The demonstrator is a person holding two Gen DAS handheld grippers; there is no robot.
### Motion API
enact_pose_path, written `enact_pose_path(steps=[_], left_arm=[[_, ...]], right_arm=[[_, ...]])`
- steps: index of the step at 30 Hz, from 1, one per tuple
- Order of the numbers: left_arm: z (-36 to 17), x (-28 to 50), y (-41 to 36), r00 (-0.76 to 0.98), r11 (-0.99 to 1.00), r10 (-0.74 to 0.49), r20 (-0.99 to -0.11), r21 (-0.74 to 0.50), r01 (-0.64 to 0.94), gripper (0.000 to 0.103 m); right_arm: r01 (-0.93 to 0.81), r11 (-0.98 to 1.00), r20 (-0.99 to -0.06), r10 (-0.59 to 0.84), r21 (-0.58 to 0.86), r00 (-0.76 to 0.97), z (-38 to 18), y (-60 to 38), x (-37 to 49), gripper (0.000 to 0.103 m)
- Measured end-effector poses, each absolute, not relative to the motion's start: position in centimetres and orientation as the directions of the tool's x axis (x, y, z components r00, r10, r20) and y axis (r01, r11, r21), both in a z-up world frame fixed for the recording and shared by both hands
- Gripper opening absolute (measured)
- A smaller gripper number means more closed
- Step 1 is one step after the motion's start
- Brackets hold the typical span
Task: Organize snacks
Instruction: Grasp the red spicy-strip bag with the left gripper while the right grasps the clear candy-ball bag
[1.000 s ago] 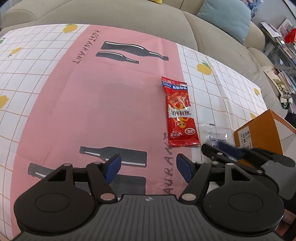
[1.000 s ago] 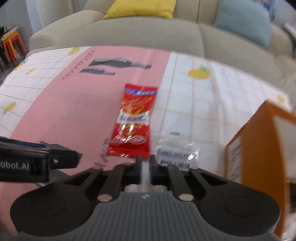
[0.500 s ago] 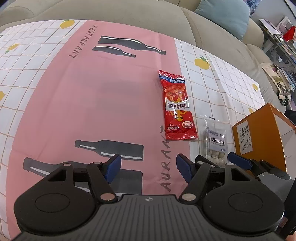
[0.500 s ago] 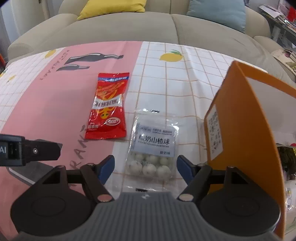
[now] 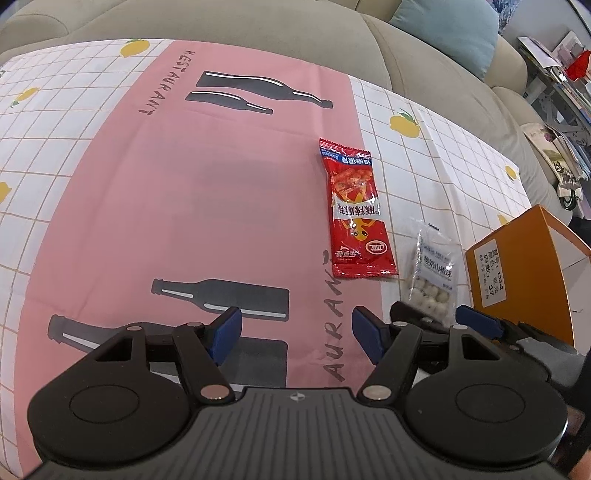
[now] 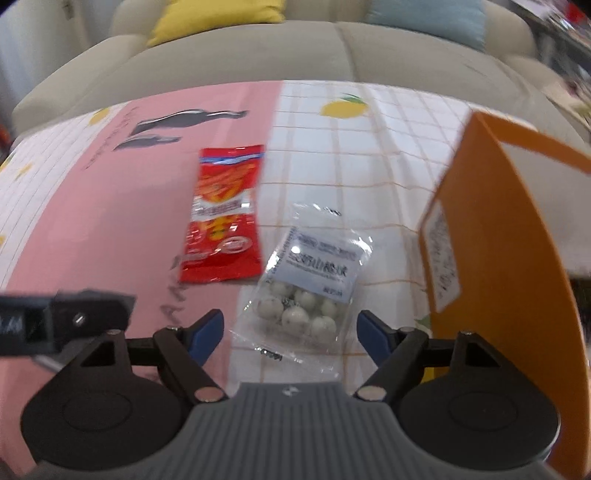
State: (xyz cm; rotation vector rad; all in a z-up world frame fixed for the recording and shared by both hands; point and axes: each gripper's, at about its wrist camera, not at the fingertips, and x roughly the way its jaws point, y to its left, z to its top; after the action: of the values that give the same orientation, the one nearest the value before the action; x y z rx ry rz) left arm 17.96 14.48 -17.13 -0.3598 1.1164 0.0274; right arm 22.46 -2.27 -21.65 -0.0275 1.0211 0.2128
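A red snack packet (image 5: 356, 210) lies flat on the tablecloth; it also shows in the right wrist view (image 6: 223, 216). A clear bag of white balls (image 5: 434, 275) lies to its right, beside the orange box (image 5: 517, 266). In the right wrist view the clear bag (image 6: 310, 280) lies just ahead of my right gripper (image 6: 290, 330), which is open and empty above its near end. My left gripper (image 5: 295, 334) is open and empty over the pink cloth, left of the right gripper (image 5: 436, 321).
The orange box (image 6: 491, 258) stands open at the right edge of the table. A beige sofa (image 5: 258, 33) with a blue cushion (image 5: 447, 33) and a yellow cushion (image 6: 218, 18) runs behind the table. Shelves with clutter (image 5: 557, 85) stand at far right.
My right gripper was shut on the clear bag a second ago; it has opened and let the bag lie on the cloth, and has drawn back a little. The left gripper stayed open.
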Motion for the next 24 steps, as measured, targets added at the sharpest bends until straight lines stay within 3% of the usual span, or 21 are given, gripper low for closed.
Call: enact_pose_path(steps=[6, 13, 21, 24], left_arm=[[-17.1, 18.4, 14.0, 0.447, 0.947, -0.160, -0.880, -0.264, -0.182, 0.080], [-16.4, 20.0, 13.9, 0.474, 0.951, -0.179, -0.862, -0.275, -0.140, 0.080], [-16.1, 22.3, 13.9, 0.495, 0.936, -0.214, -0.842, -0.322, -0.143, 0.080], [-16.4, 23.4, 13.5, 0.495, 0.937, -0.212, -0.842, -0.320, -0.142, 0.081]], right_arm=[[-0.140, 0.983, -0.829, 0.174, 0.117, 0.531, -20.8, -2.7, 23.5, 0.077], [-0.140, 0.989, -0.806, 0.116, 0.042, 0.581, -20.0, -1.6, 25.5, 0.076], [-0.085, 0.995, -0.821, 0.091, 0.052, 0.563, -21.3, -1.9, 27.4, 0.059], [-0.124, 0.989, -0.810, 0.134, 0.076, 0.570, -21.4, -2.0, 27.7, 0.058]])
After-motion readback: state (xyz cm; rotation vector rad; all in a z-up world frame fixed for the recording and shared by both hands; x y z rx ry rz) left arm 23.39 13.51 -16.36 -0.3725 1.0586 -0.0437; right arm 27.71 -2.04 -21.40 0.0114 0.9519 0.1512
